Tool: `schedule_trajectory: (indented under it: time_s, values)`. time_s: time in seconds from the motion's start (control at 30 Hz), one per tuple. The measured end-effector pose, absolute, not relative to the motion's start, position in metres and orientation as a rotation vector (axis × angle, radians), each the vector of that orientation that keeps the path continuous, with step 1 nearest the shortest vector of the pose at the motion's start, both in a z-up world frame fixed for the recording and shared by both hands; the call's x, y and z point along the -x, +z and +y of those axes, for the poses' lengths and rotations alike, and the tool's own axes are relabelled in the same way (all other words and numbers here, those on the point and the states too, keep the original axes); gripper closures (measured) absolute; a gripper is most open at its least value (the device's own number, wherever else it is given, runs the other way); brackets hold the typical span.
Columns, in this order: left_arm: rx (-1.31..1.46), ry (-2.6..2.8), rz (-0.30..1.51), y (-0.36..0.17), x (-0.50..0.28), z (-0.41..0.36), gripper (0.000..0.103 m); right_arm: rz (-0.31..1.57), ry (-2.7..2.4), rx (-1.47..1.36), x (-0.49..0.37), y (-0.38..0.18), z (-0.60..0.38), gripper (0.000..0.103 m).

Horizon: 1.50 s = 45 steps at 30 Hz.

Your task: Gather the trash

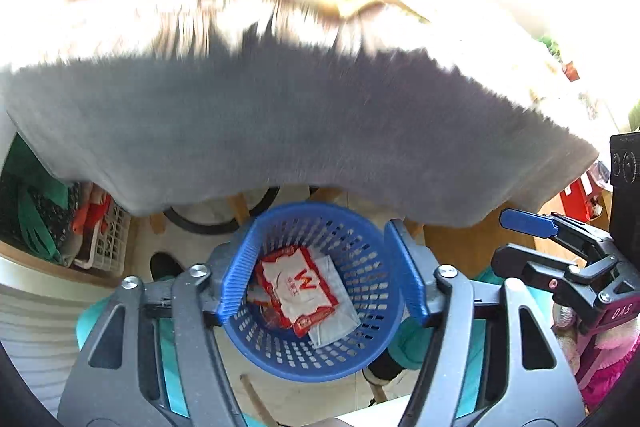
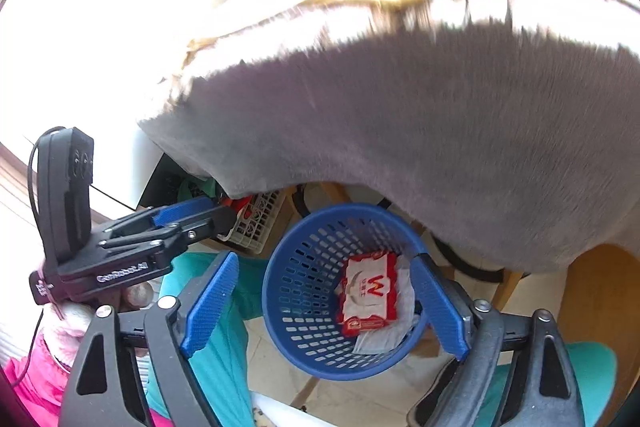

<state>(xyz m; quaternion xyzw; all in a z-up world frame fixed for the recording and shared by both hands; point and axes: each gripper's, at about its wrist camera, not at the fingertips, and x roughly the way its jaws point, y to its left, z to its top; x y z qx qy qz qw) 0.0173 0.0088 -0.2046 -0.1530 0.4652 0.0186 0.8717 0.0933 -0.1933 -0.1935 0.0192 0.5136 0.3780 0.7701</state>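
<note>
red-and-white packet (image 2: 370,293) in blue basket (image 2: 296,307): large red "W", small characters beside it too small to read | left hand-held gripper (image 2: 200,215) body: "GenRobot.AI" in white | right hand-held gripper (image 1: 516,239) body: "DAS" on maroon part

L gripper (image 1: 320,267) open, empty | red-white wrapper (image 1: 300,291) in blue basket (image 1: 368,351) below

The round blue perforated plastic basket (image 1: 360,259) stands open-topped on the floor, reachable from above, while the hanging grey cloth (image 1: 280,131) overhangs its far rim and the white lattice crate (image 1: 108,239) crowds one side
</note>
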Motion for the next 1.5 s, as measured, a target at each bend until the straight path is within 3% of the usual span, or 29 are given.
schedule_trajectory:
  time_s: [0.07, 0.23, 0.37, 0.9, 1.1, 1.23, 1.5]
  values:
    - [0.319, 0.036, 0.953, -0.193, -0.016, 0.008, 0.036, 1.085, 0.825, -0.037, -0.092, -0.184, -0.195, 0.004]
    - [0.325, 0.039, 0.896, -0.163, -0.012, 0.008, 0.036, 1.03, 0.825, -0.055, -0.092, -0.159, -0.203, 0.003]
    - [0.341, 0.049, 0.822, -0.135, -0.008, 0.012, 0.022, 0.982, 0.824, -0.103, -0.095, -0.136, -0.213, 0.003]
    - [0.262, -0.007, 0.587, -0.03, 0.005, -0.008, 0.021, 0.775, 0.84, -0.224, -0.096, -0.047, -0.233, 0.0]
    - [0.251, -0.016, 0.562, -0.013, 0.008, -0.016, 0.02, 0.725, 0.838, -0.222, -0.094, -0.034, -0.233, 0.0]
    - [0.249, 0.001, 0.556, -0.01, 0.011, -0.016, 0.011, 0.724, 0.833, -0.237, -0.097, -0.032, -0.237, 0.0]
    - [0.253, 0.005, 0.547, -0.007, 0.013, -0.014, 0.011, 0.708, 0.838, -0.246, -0.096, -0.027, -0.239, 0.0]
